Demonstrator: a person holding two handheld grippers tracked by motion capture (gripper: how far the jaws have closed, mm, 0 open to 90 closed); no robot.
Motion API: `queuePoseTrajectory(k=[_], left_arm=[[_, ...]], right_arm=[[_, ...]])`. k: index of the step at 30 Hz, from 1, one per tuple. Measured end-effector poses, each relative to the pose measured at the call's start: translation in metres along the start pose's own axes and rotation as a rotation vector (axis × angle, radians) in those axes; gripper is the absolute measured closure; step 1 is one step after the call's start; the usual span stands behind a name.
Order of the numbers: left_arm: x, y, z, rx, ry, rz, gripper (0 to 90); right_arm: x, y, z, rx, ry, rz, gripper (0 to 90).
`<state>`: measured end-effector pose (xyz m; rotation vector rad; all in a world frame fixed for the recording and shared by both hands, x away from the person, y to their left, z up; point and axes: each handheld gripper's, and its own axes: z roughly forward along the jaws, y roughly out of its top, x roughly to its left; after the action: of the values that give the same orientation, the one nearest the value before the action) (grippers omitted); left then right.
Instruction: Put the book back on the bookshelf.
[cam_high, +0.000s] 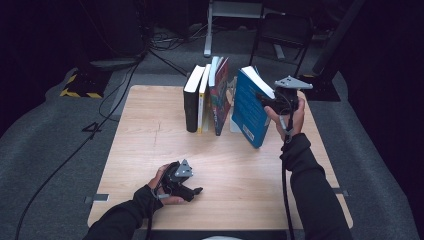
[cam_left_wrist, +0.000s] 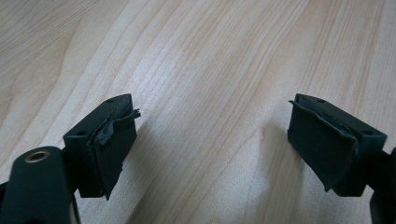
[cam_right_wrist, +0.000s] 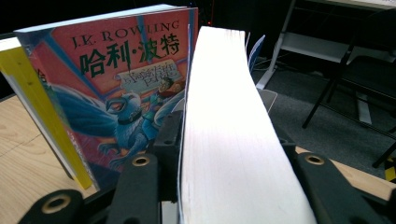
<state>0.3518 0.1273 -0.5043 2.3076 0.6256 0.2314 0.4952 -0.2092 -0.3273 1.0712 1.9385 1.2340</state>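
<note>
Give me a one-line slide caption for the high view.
Right claw grips a blue book tilted beside the upright row of books; left claw rests open on the table.

The high view looks forward and down from the near edge of the table (cam_high: 150, 150), far enough to take in all four edges and the floor beyond the far edge. The left gripper view rides low by the near edge, aimed steeply down at bare wood (cam_left_wrist: 210, 70) close between its own jaws. The right gripper view sits near the far right corner, level, very close to the books (cam_right_wrist: 121, 93); it shares them with the high view (cam_high: 220, 95).
</note>
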Motion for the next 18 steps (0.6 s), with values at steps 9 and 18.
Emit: queuePoseTrajectory(k=[9, 18], left_arm=[[0.0, 0.0, 0.0, 0.0, 0.001, 0.0, 15.8], [0.0, 0.0, 0.0, 0.0, 0.001, 0.0, 15.8]], right_arm=[[0.004, -0.012, -0.011, -0.017, -0.016, -0.011, 58.2], [0.004, -0.019, -0.012, -0.029, -0.045, 0.008, 49.3]])
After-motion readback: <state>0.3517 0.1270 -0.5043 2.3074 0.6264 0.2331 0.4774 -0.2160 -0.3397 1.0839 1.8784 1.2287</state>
